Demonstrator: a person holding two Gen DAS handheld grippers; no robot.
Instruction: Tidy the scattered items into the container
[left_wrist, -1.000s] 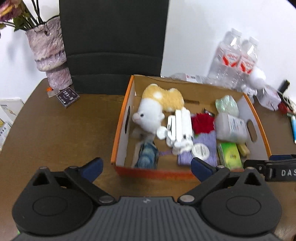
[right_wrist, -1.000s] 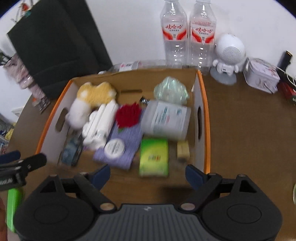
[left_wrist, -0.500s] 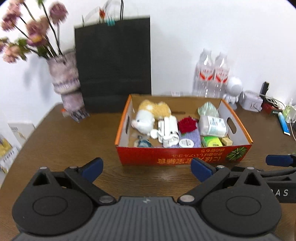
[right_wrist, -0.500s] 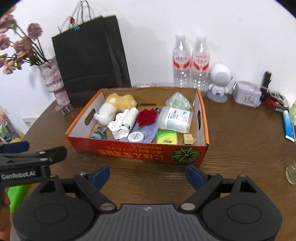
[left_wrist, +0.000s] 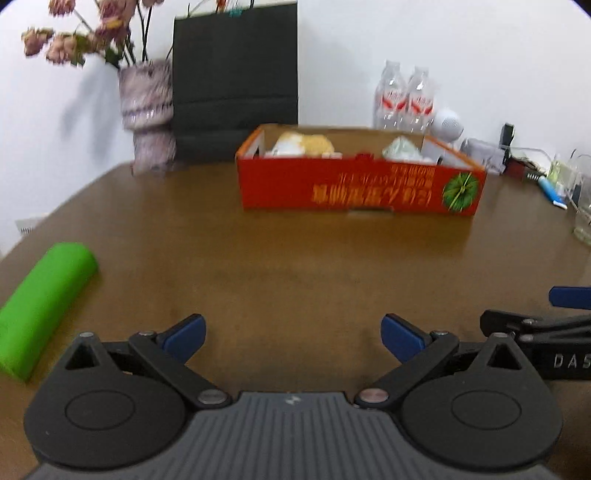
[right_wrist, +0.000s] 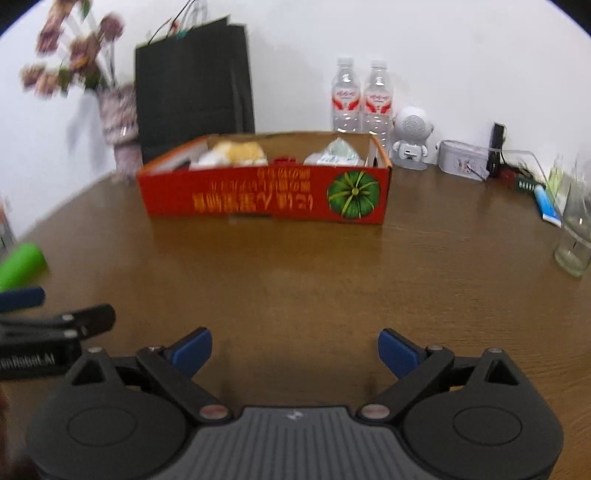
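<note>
A green roll (left_wrist: 44, 306) lies near the table's (left_wrist: 295, 266) left edge, well apart from the box (left_wrist: 360, 188), which stands toward the far edge, about mid-table. It seems the only loose item on the near part of the table. Inside the box a plush toy (left_wrist: 303, 144) and a pale packet (left_wrist: 400, 150) show above the front wall; the rest of its contents are hidden at this low angle.

The left gripper (left_wrist: 291, 334) hangs low over the near edge, jaws spread wide and empty, with the roll off to its left. The right gripper (right_wrist: 294, 347) sits beside it, likewise wide and empty.

By my reading the box is mostly filled and the step in hand is fetching the roll. The next move would call for swinging the left gripper leftward, squaring the jaws across the roll's width, then closing and carrying it to the box. The view is blurred, so the roll's exact shape is uncertain.
</note>
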